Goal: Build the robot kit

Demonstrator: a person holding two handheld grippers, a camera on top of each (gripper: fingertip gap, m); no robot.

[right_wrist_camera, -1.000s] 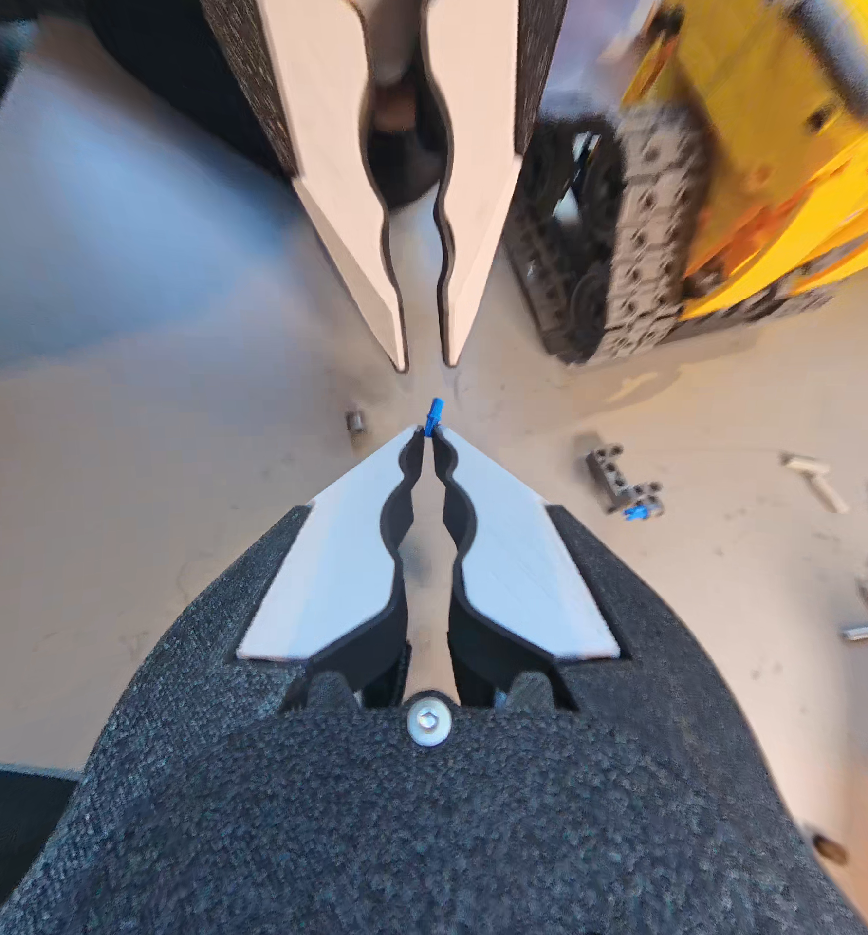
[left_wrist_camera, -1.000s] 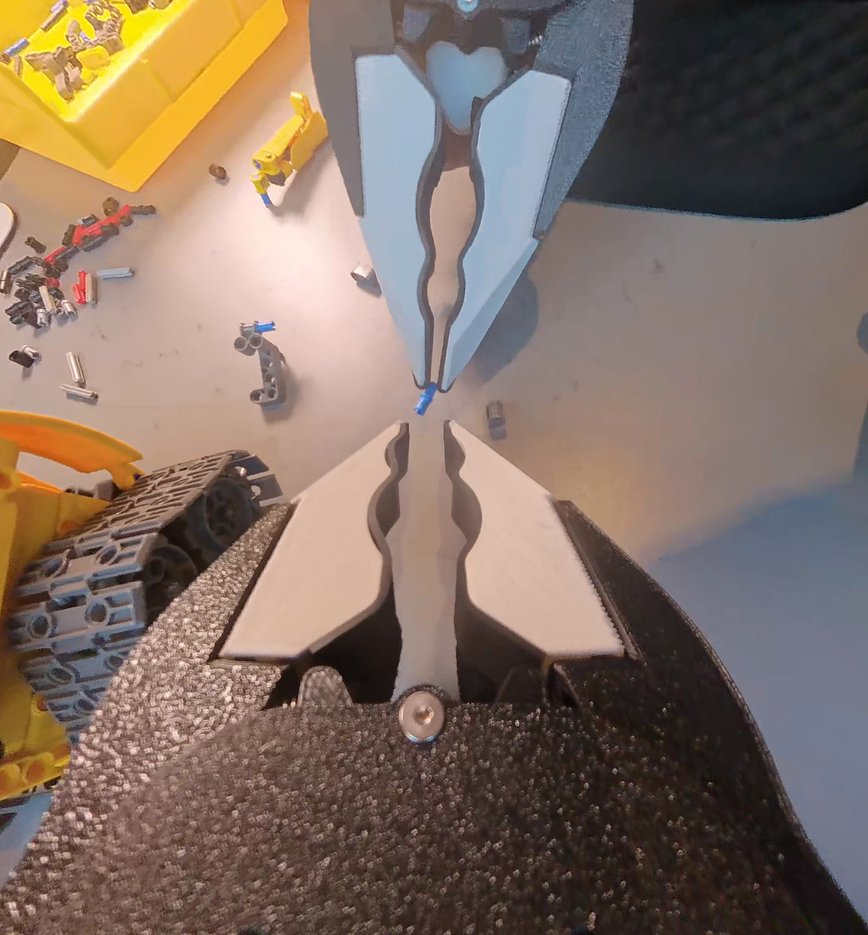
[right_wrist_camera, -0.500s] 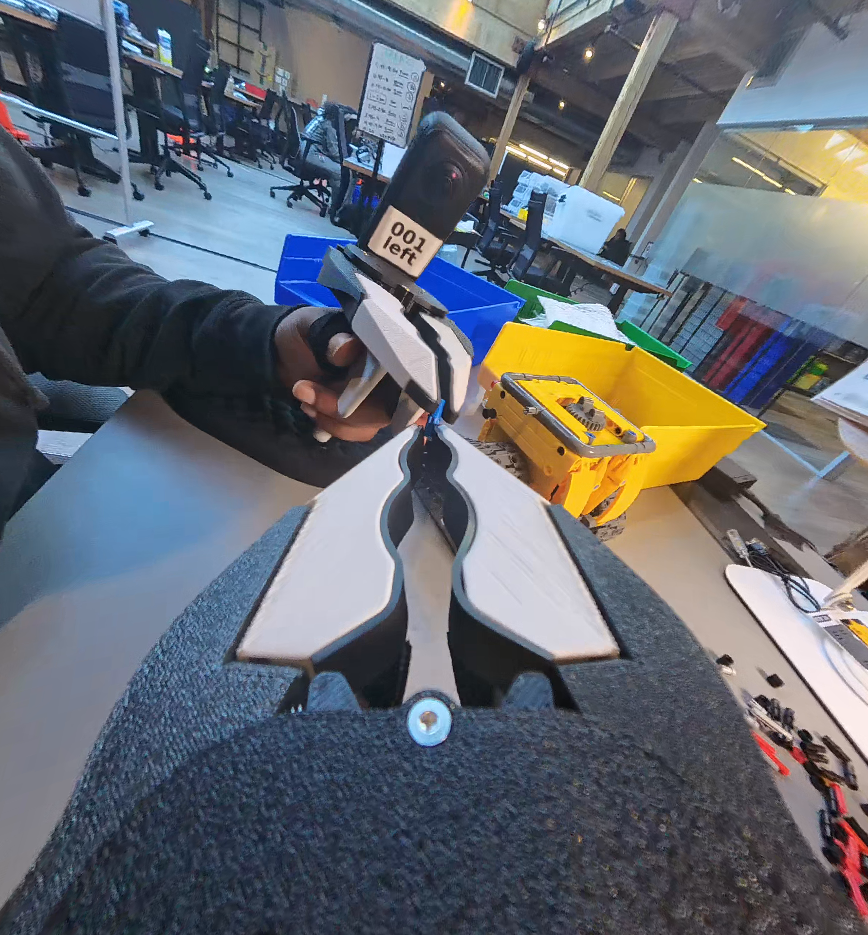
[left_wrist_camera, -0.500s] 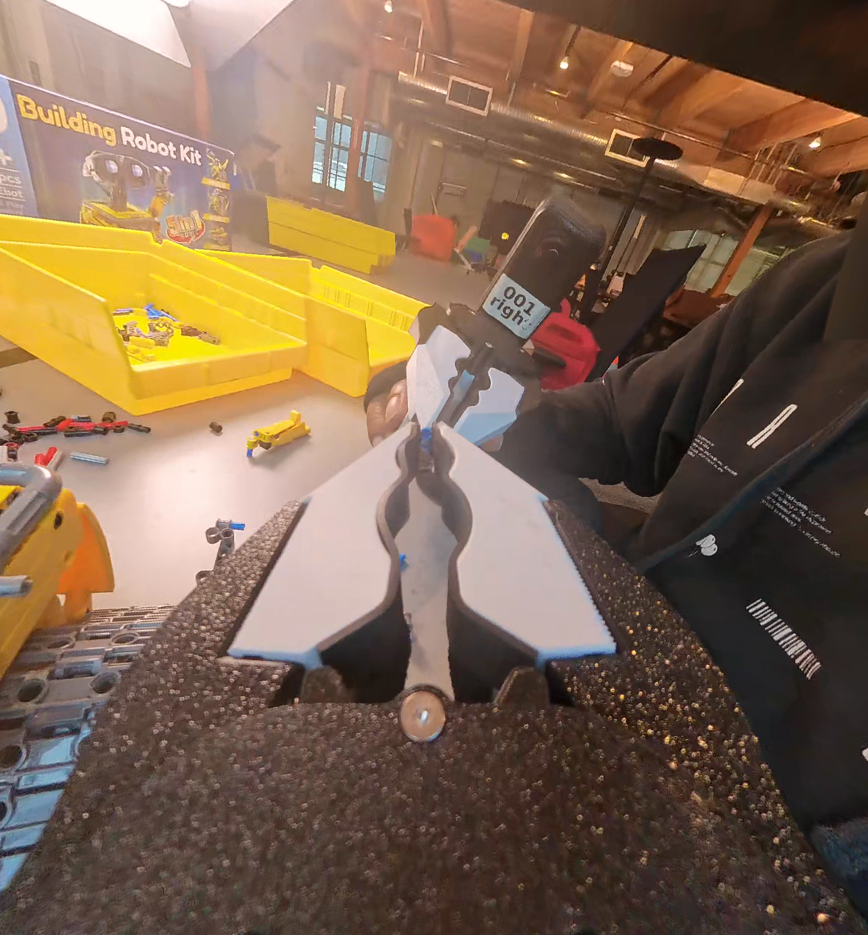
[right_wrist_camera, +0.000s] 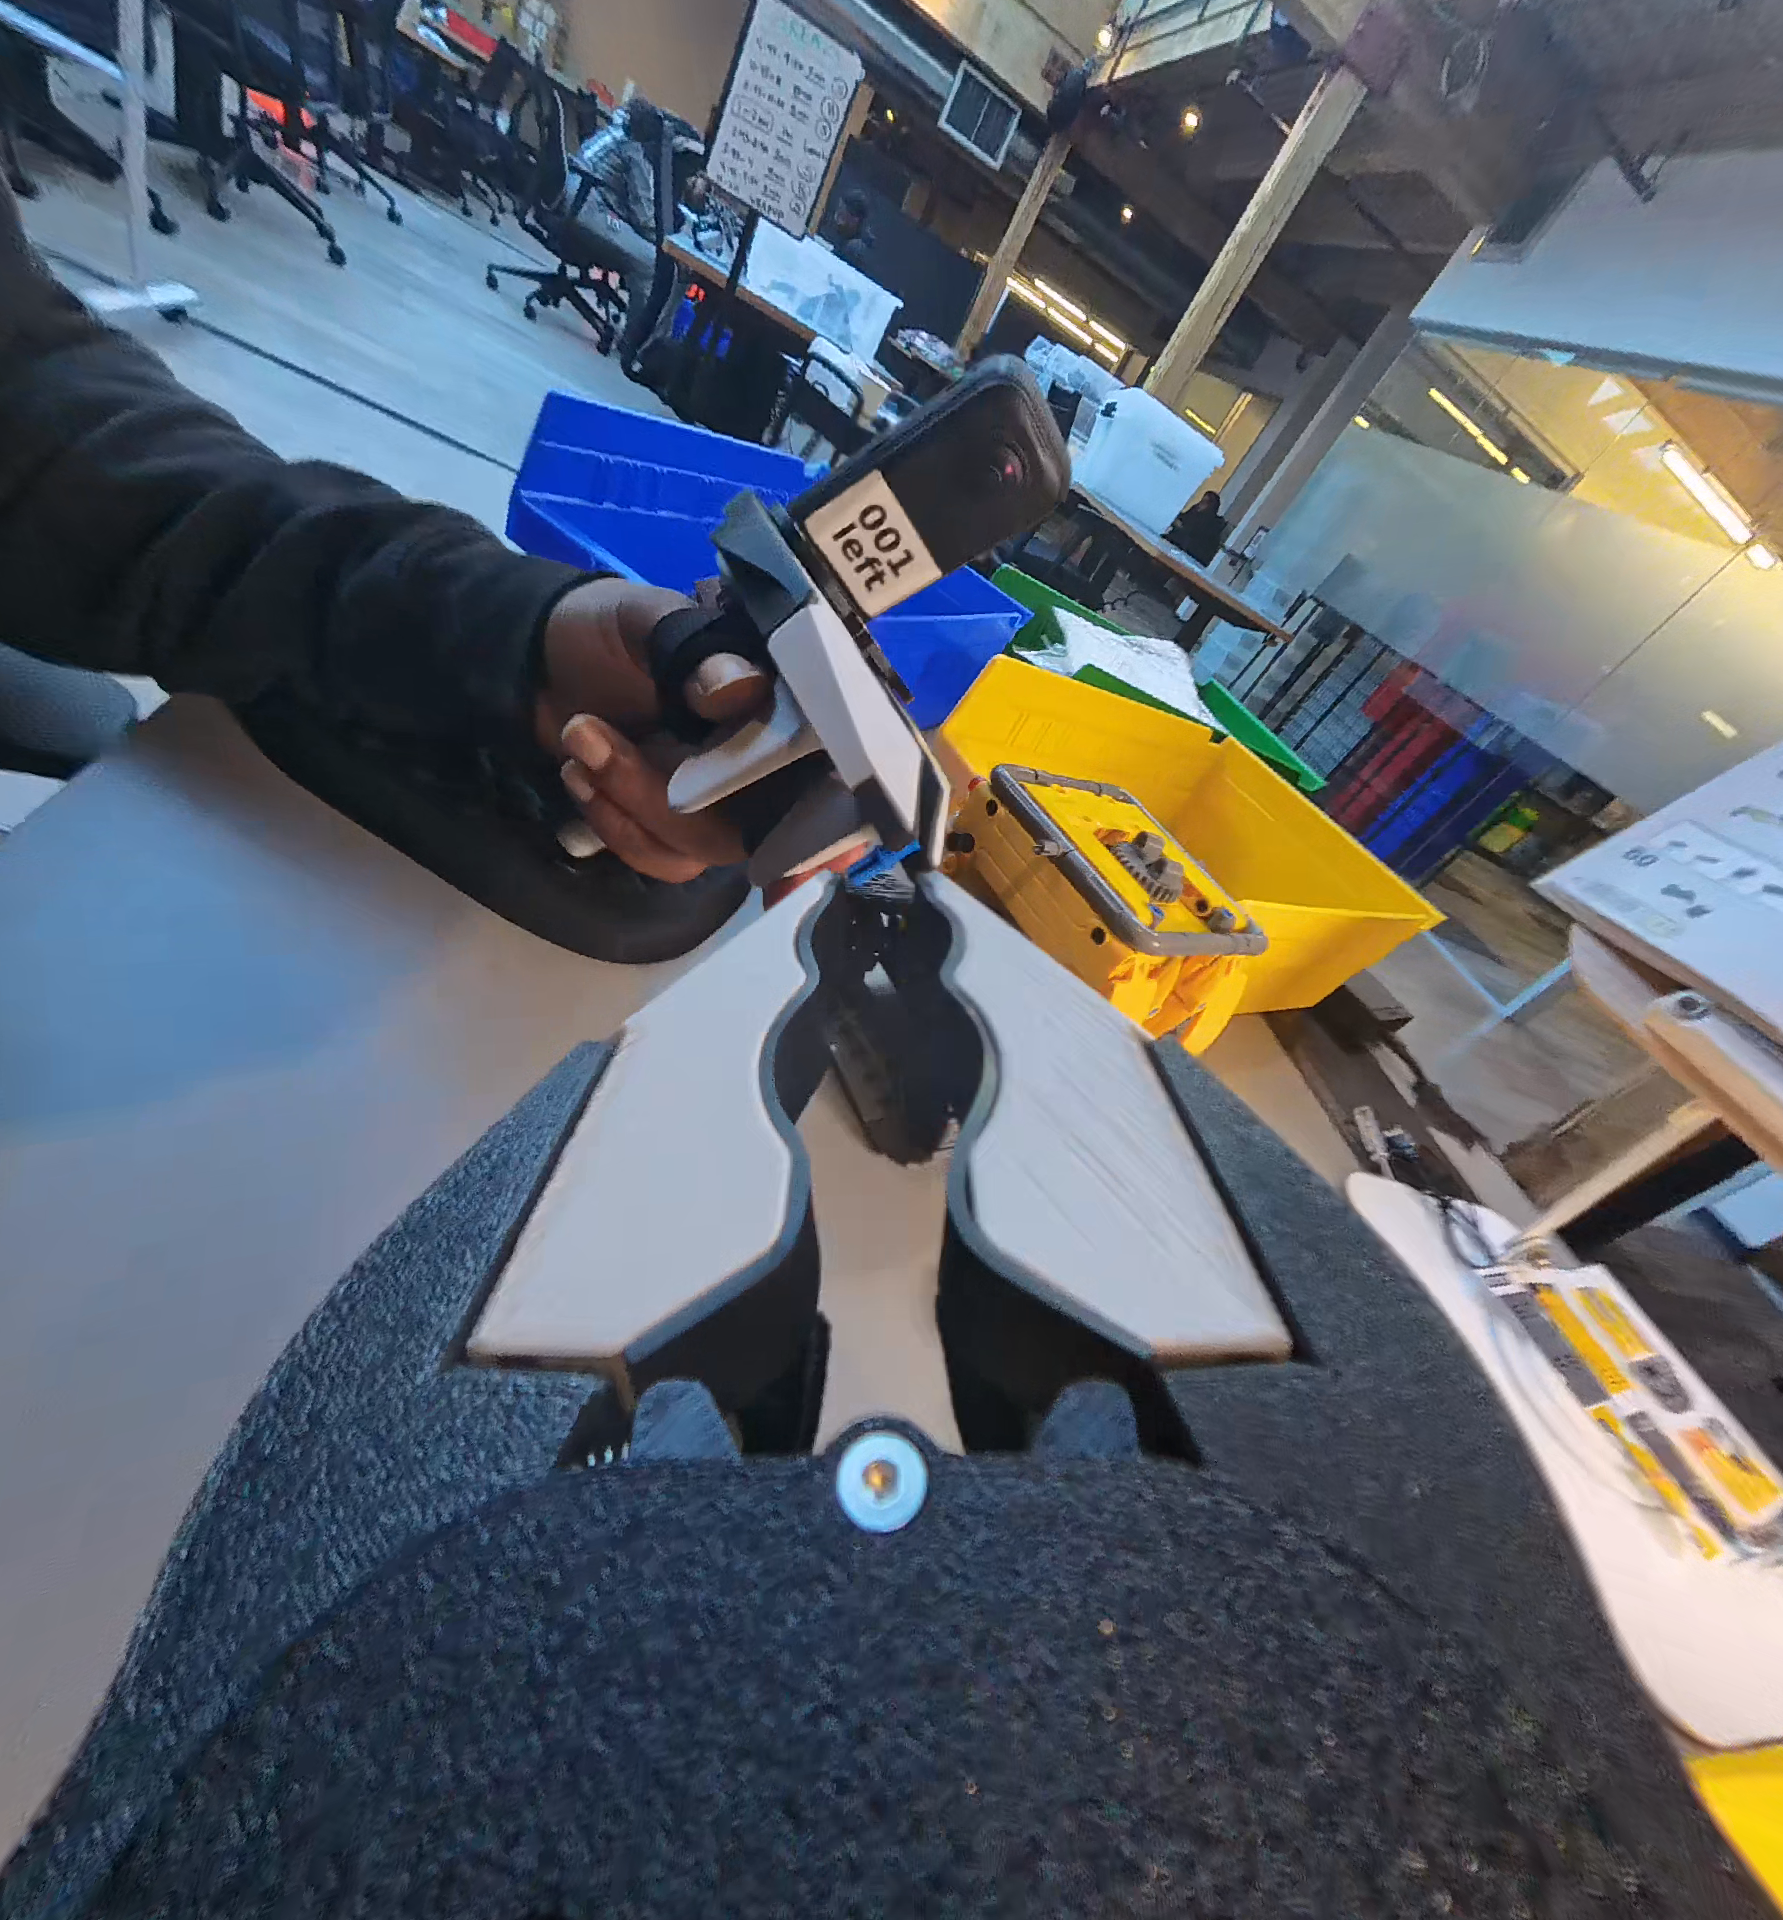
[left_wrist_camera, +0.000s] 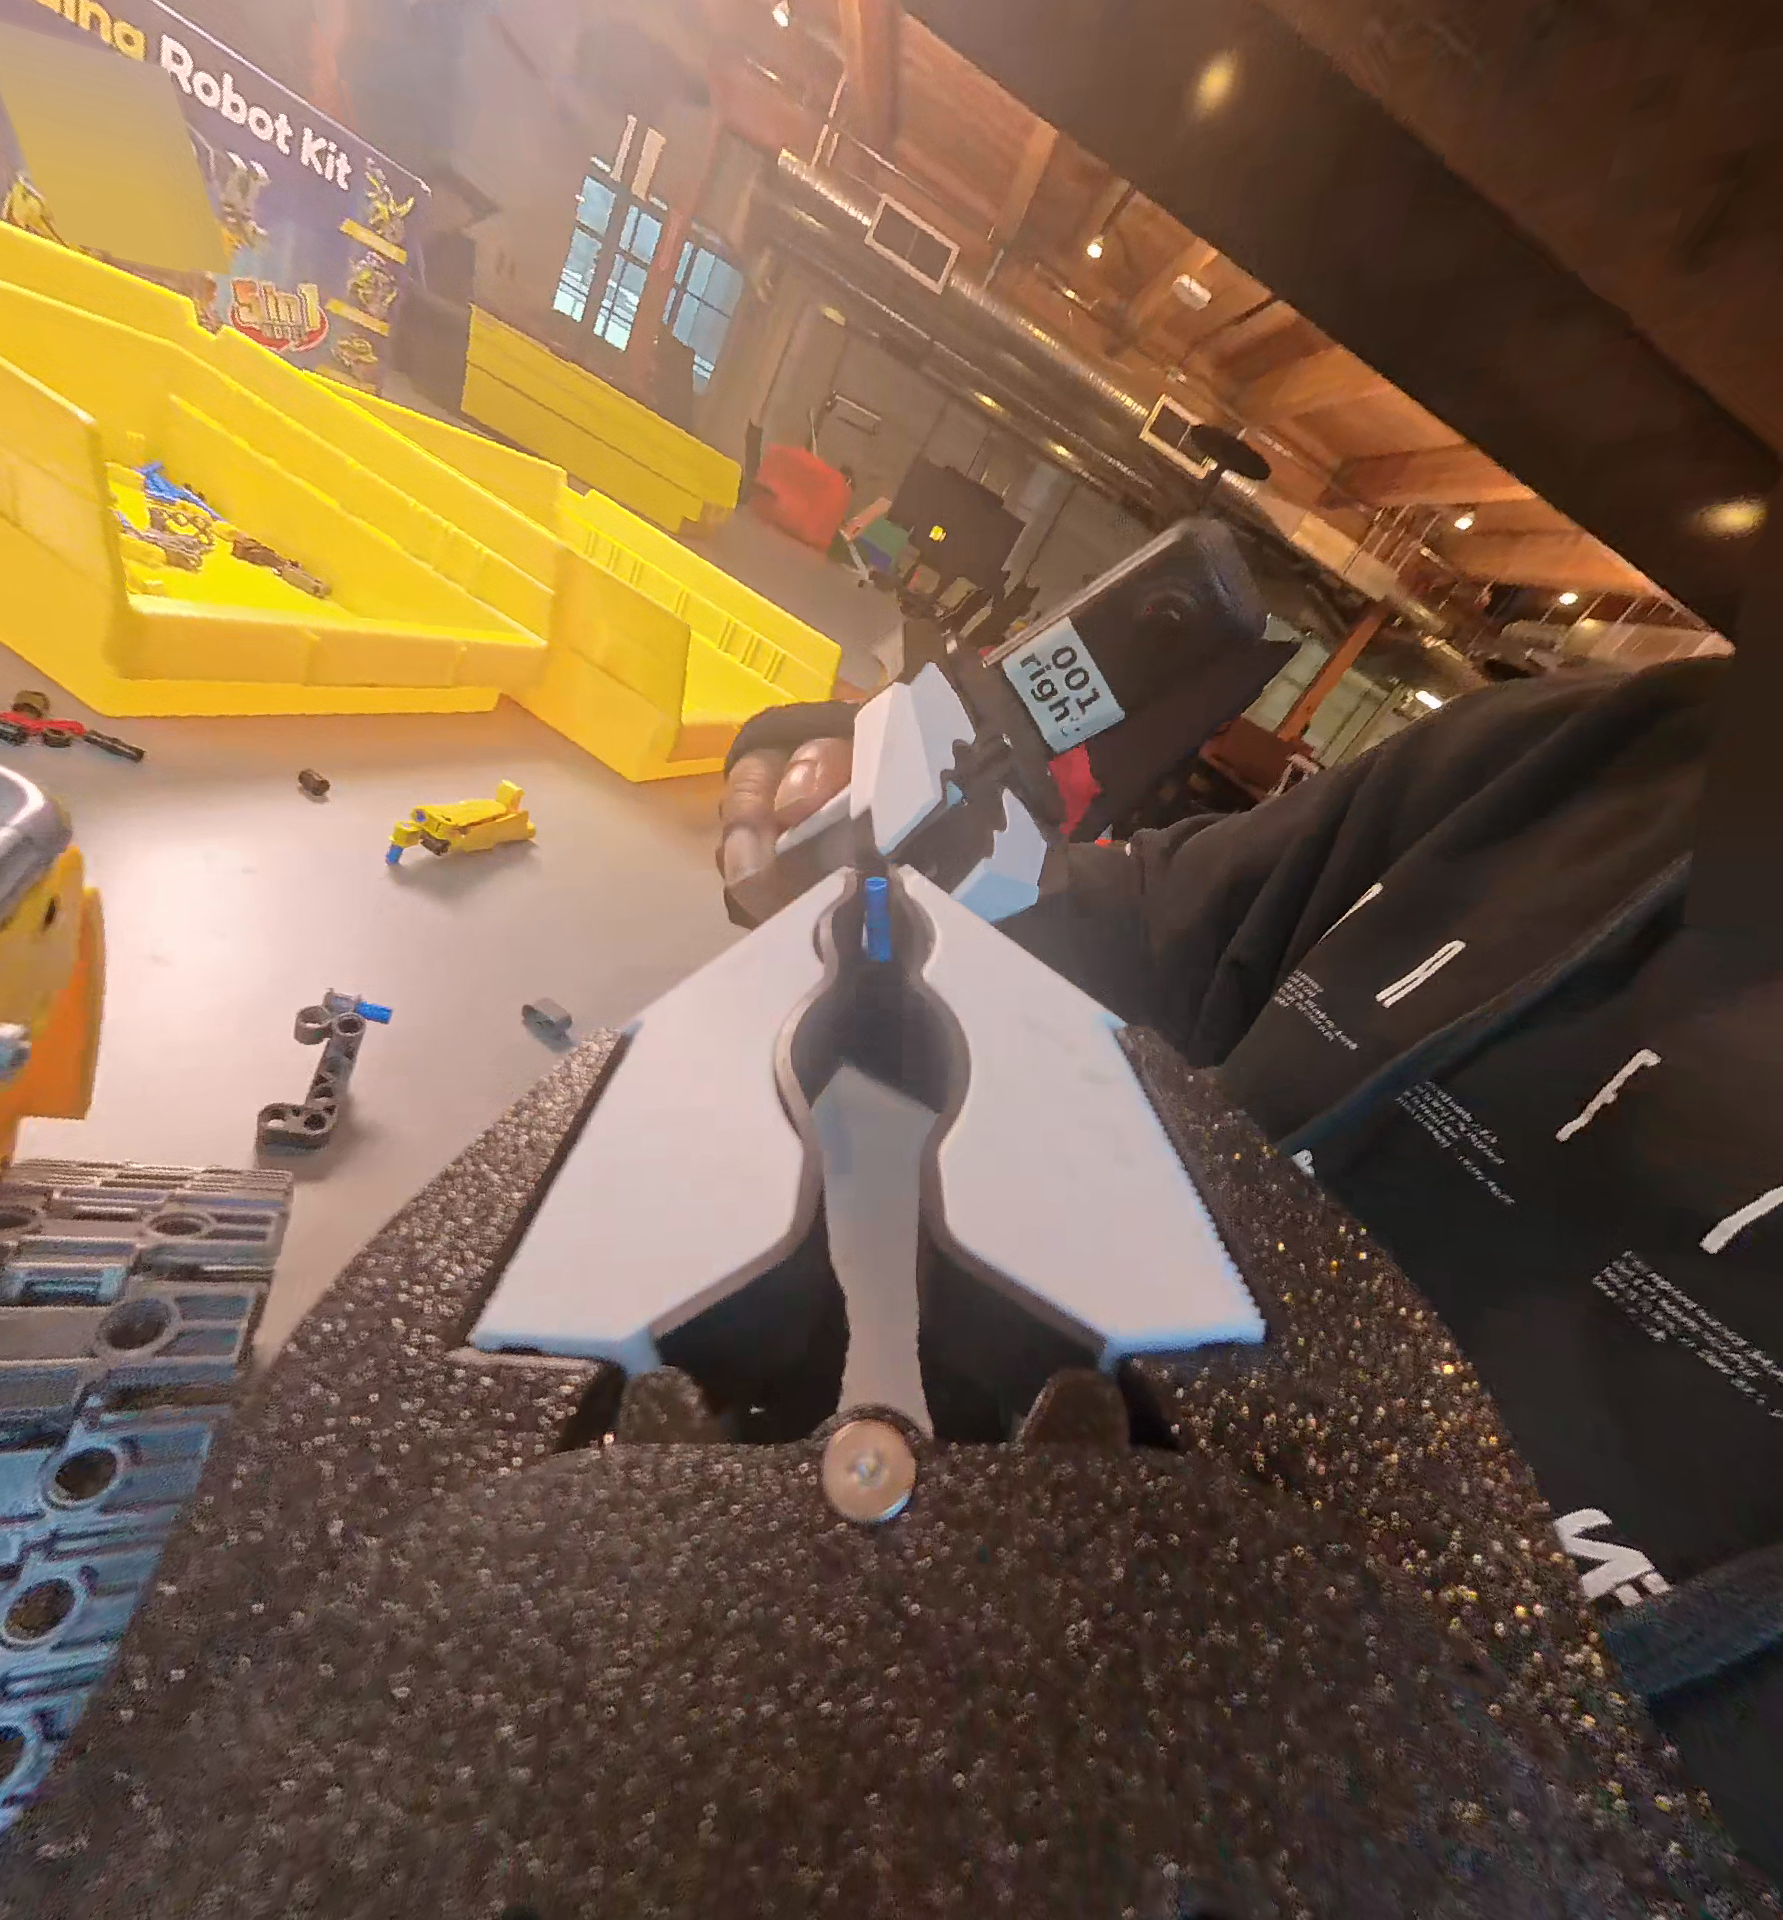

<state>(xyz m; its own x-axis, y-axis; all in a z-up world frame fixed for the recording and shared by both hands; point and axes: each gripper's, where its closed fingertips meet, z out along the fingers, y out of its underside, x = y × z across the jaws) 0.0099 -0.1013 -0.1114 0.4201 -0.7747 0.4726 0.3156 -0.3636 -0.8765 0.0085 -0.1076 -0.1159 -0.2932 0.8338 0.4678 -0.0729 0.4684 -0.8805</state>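
My left gripper [left_wrist_camera: 873,881] is shut on a small blue pin [left_wrist_camera: 874,920], held in the air above the grey table [left_wrist_camera: 243,894]. My right gripper [right_wrist_camera: 879,883] faces it tip to tip, its jaws slightly apart around the same pin [right_wrist_camera: 882,860]. In the left wrist view one of the right gripper's fingers [left_wrist_camera: 897,748] shows just past the pin, with a hand behind it. In the right wrist view the left gripper [right_wrist_camera: 928,847] comes down from the upper left.
A yellow tracked vehicle model [right_wrist_camera: 1105,894] stands on the table, its grey track [left_wrist_camera: 56,1351] at my left. Yellow bins [left_wrist_camera: 347,582], a grey angled beam [left_wrist_camera: 326,1070], a small yellow assembly [left_wrist_camera: 466,826] and loose pins [left_wrist_camera: 4,717] lie around. An open booklet [right_wrist_camera: 1749,883] is at the right. Only a small space, under 4 cm, lies between the two pairs of fingers.
Both grippers have lifted from the table, tilted level and met at the blue pin. The left has shut on it and the right's jaws have parted.
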